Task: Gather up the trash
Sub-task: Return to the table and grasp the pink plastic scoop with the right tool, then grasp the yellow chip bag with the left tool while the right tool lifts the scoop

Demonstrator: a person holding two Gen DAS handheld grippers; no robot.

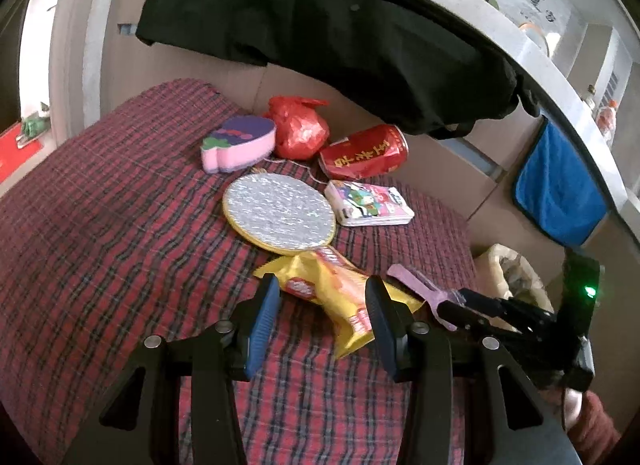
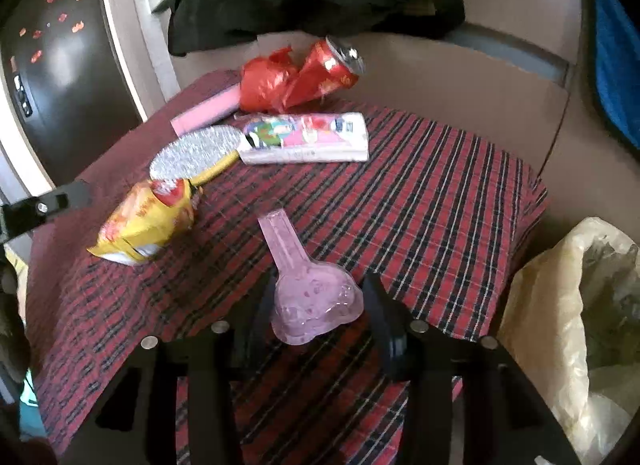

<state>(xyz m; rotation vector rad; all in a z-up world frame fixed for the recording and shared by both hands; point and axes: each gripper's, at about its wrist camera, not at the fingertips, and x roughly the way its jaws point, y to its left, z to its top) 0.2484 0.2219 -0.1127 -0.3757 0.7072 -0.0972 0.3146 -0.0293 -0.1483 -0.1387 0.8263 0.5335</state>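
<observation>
A yellow snack wrapper (image 1: 328, 297) (image 2: 140, 225) lies crumpled on the red plaid cloth (image 1: 100, 225). My left gripper (image 1: 323, 280) hovers open over it, blue pads on either side and not pressing. A clear pink heart-shaped plastic piece with a handle (image 2: 312, 301) (image 1: 416, 285) lies near the cloth's front edge. My right gripper (image 2: 320, 277) (image 1: 460, 301) straddles its heart end, open. Farther back lie a red drink can (image 1: 364, 153) (image 2: 336, 61) on its side and a crumpled red plastic bag (image 1: 298, 127) (image 2: 268, 85).
A tissue pack (image 1: 368, 203), a round silver disc with a yellow rim (image 1: 278, 213) and a pink-purple sponge (image 1: 240, 141) also lie on the cloth. A bag-lined bin (image 2: 580, 325) stands off the table's right edge. A black garment (image 1: 320, 33) and a blue cloth (image 1: 556, 189) hang behind.
</observation>
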